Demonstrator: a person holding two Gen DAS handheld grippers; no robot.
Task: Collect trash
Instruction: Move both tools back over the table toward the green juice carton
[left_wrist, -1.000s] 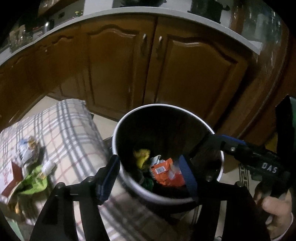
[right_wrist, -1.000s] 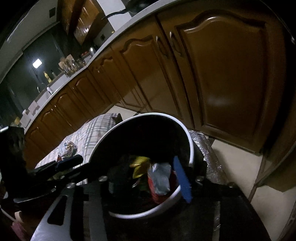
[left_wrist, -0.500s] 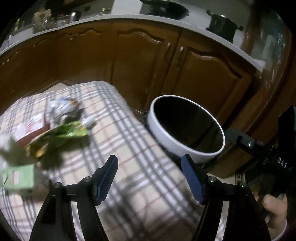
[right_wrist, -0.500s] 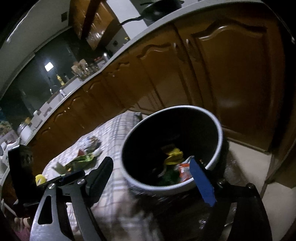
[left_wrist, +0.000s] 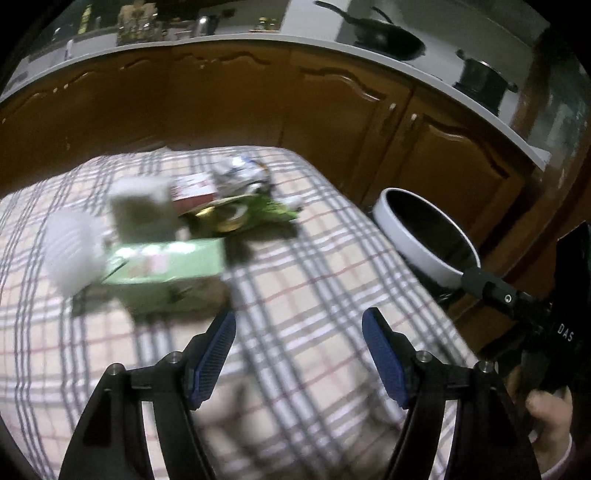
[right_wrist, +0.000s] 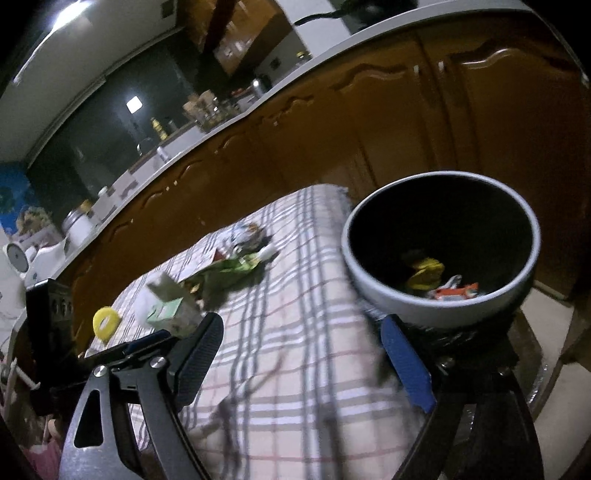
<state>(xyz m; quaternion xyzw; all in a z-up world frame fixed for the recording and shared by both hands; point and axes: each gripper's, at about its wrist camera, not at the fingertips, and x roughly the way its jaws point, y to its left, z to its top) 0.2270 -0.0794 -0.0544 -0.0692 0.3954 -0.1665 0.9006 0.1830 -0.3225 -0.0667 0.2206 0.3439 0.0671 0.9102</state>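
Your left hand-held gripper (left_wrist: 299, 332) hangs wide apart and holds nothing above the plaid-covered surface (left_wrist: 332, 295). Your right hand-held gripper (right_wrist: 303, 343) is spread wide too, also holding nothing. The trash pile (left_wrist: 221, 199) sits mid-surface: green box (left_wrist: 166, 262), green wrapper (left_wrist: 258, 208), crumpled foil (left_wrist: 240, 173), all blurred. The bin (right_wrist: 424, 310) stands beside the surface edge with wrappers (right_wrist: 439, 280) inside.

Your left tongs (left_wrist: 299, 350) have black arms with ribbed blue pads (left_wrist: 382, 360) and silver screws at the joints; your right tongs (right_wrist: 301, 360) match them. Beside the left tongs, white "DAS" lettering marks a black body above your bare-skinned hand (left_wrist: 550, 417) with its pinkish cuff
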